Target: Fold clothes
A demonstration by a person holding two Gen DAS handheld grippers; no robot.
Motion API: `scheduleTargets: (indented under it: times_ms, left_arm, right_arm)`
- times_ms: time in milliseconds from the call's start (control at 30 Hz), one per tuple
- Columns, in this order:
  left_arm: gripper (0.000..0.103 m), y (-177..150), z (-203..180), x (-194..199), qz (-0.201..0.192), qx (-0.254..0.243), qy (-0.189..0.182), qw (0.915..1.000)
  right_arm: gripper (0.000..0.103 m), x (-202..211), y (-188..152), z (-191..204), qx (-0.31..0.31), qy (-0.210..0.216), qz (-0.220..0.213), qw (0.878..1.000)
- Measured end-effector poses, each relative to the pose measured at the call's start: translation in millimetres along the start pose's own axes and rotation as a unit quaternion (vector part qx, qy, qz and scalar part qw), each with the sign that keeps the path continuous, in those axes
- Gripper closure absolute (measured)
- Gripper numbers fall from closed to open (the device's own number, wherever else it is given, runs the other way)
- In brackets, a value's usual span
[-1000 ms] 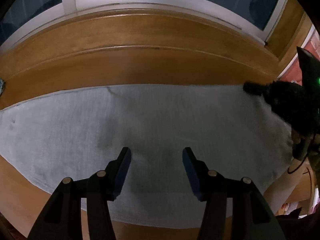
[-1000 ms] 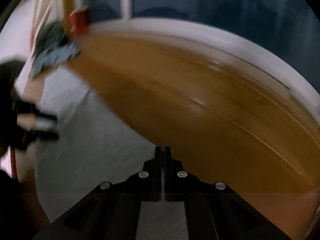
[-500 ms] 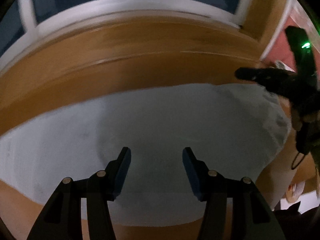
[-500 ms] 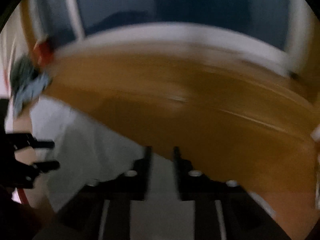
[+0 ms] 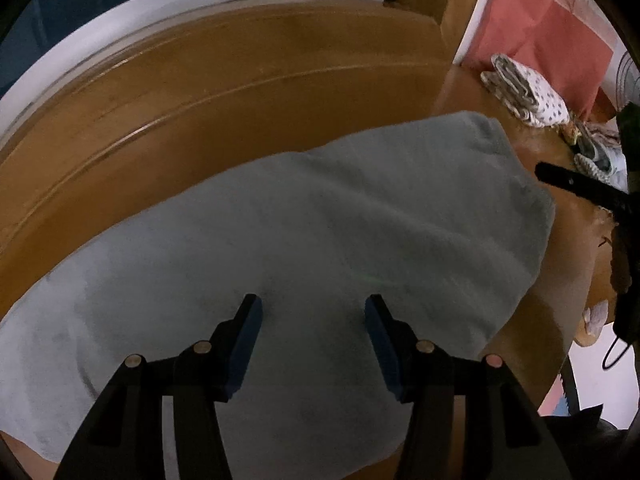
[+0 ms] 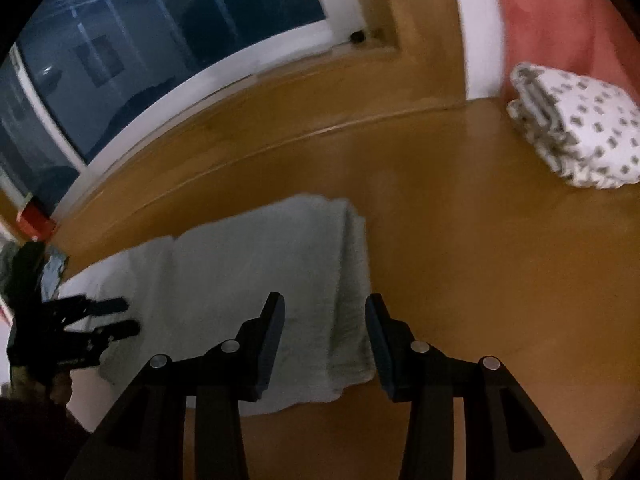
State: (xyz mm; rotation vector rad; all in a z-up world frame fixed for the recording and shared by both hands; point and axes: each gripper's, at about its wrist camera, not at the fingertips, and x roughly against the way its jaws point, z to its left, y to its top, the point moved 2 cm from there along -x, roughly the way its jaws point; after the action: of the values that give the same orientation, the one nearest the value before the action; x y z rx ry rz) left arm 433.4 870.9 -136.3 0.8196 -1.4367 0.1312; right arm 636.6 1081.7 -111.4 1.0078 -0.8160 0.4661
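One grey cloth (image 5: 320,220), one folded patterned garment (image 6: 580,136), two grippers.

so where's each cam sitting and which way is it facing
Left wrist view: sits on the left claw, angled down at the grey cloth on the wooden table; its own open fingers show, with the right claw at the right edge.
Right wrist view: sits on the right claw, jaws opening over the cloth's folded end; the left claw shows at left.
Both share the cloth, table and a folded patterned cloth.
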Motion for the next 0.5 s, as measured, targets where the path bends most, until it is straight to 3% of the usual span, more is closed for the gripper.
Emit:
scheduleTargets:
  times_ms: [33,67,100,233,367,467,500]
  left_arm:
    - [0.052,0.2,-0.2,-1.7,0.002,-0.002,0.003,1.0000]
    - [0.052,0.3,-0.7,-2.3,0.001,-0.005,0.007,1.0000]
    - [0.052,0.5,-1.5,-2.4,0.002,-0.008,0.010,0.9999]
    - [0.049,-5.1,-11.7,-4.7,0.005,-0.030,0.025,0.9992]
    - [0.045,-7.6,-11.5,-4.5,0.002,-0.038,0.024,0.9990]
    - [0.045,-10.0,-6.2,-1.9,0.001,-0.034,0.024,0.9991]
    - [0.045,-11.6,-3.0,-0.1,0.000,-0.030,0.026,0.9992]
  right_arm:
    - [0.061,-5.1,-1.3,-0.5,0.005,0.000,0.006,1.000]
    - [0.075,-9.7,-4.4,3.1,0.018,-0.013,0.009,1.000]
    - [0.099,-7.3,0.3,3.8,0.022,-0.023,-0.002,0.999]
    - [0.099,2.3,20.0,4.3,0.029,-0.057,-0.042,0.997]
    - [0.098,-20.4,20.1,3.2,0.065,-0.093,0.007,0.994]
    - [0.097,-14.1,20.5,13.7,0.065,-0.106,-0.006,0.992]
    - [0.092,-5.3,20.3,17.6,0.064,-0.107,-0.020,0.992]
